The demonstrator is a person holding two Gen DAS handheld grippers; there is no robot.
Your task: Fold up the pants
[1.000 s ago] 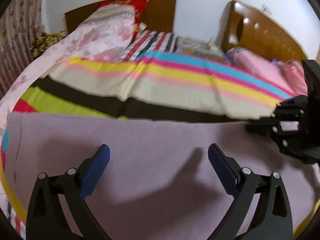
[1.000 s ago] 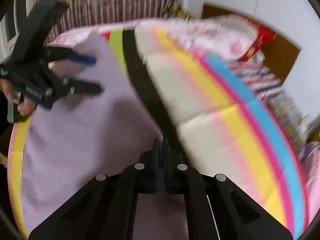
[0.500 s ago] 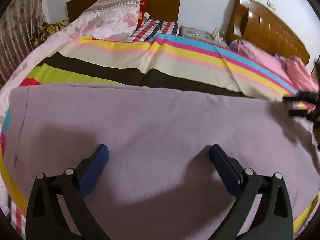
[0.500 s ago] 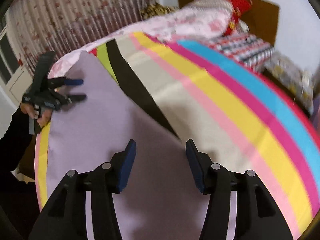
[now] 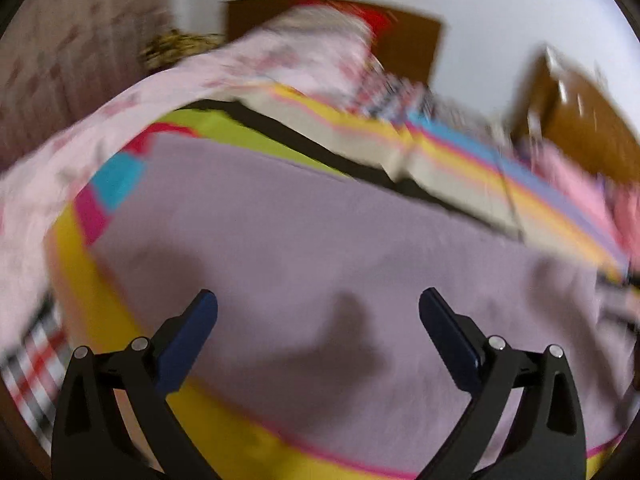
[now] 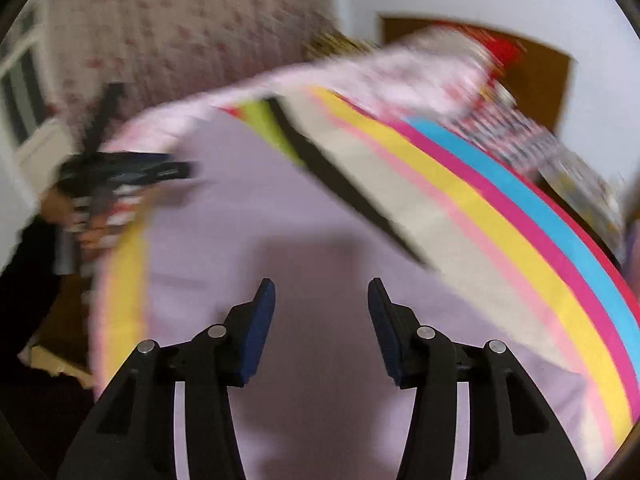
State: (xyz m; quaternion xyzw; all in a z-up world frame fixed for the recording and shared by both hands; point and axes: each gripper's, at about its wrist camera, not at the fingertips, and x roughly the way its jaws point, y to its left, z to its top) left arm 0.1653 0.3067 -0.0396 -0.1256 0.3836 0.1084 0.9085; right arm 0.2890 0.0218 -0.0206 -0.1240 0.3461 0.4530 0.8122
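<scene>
The pants [image 5: 320, 240] are a lilac cloth lying flat across the near side of the bed, also wide in the right wrist view [image 6: 240, 220]. My left gripper [image 5: 318, 308] hovers over their near edge, open wide with nothing between its fingers. In the right wrist view it shows blurred at the pants' far left end [image 6: 184, 168], held by a hand in a dark sleeve. My right gripper [image 6: 322, 292] is above the other end of the pants. Its jaws stand apart and are closing a little, with nothing between them.
A bedspread [image 5: 460, 160] striped yellow, pink, blue and black covers the bed. A pink floral quilt [image 5: 120, 120] lies along the far left side. Wooden headboards [image 5: 580, 120] stand at the back right. A floral curtain [image 6: 180, 40] hangs behind. The bed's near edge runs just below the pants.
My right gripper went from shut to open and let go of the pants' edge, then drew back. The left gripper stayed open while it swung left and rolled.
</scene>
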